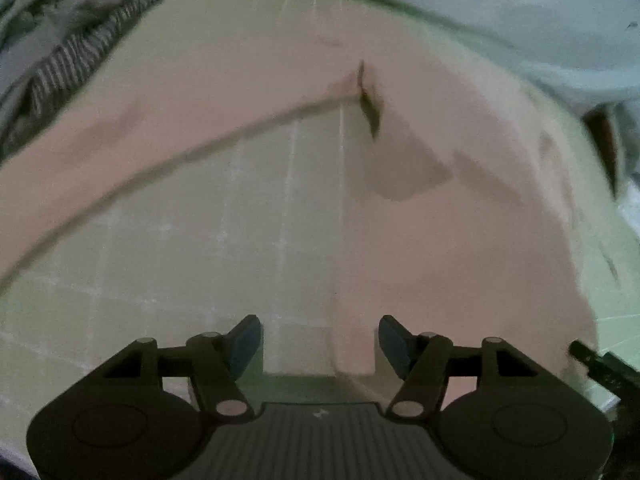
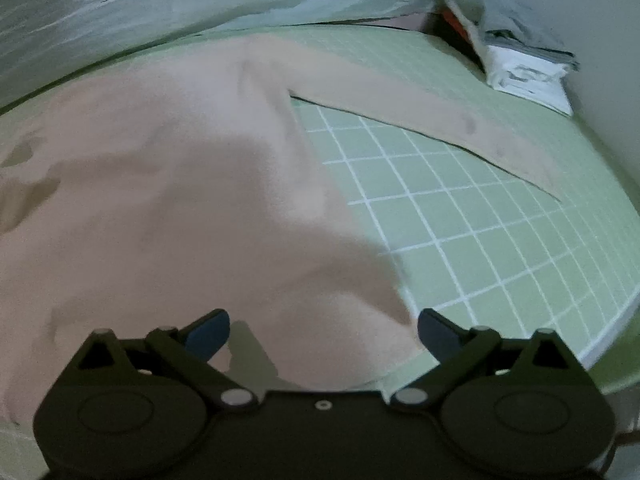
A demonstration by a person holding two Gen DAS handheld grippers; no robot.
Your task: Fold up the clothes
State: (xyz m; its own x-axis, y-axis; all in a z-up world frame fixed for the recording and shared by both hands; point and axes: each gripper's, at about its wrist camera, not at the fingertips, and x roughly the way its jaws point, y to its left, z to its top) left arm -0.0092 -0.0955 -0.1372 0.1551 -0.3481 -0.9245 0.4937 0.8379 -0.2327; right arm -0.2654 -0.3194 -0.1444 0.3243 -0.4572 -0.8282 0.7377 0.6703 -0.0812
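A pale pink long-sleeved garment (image 1: 460,240) lies spread flat on a green gridded mat (image 1: 200,260). In the left wrist view one sleeve (image 1: 140,128) runs off to the left. My left gripper (image 1: 320,340) is open and empty over the garment's lower left hem corner. In the right wrist view the garment's body (image 2: 160,200) fills the left side and its other sleeve (image 2: 440,120) stretches right across the mat (image 2: 500,240). My right gripper (image 2: 324,334) is open and empty over the garment's lower right hem corner.
A pale blue sheet with a carrot print (image 2: 200,0) lies beyond the mat and shows in the left wrist view (image 1: 520,8) too. A striped cloth pile (image 1: 72,48) sits far left. A stack of folded clothes (image 2: 528,64) sits at the far right corner.
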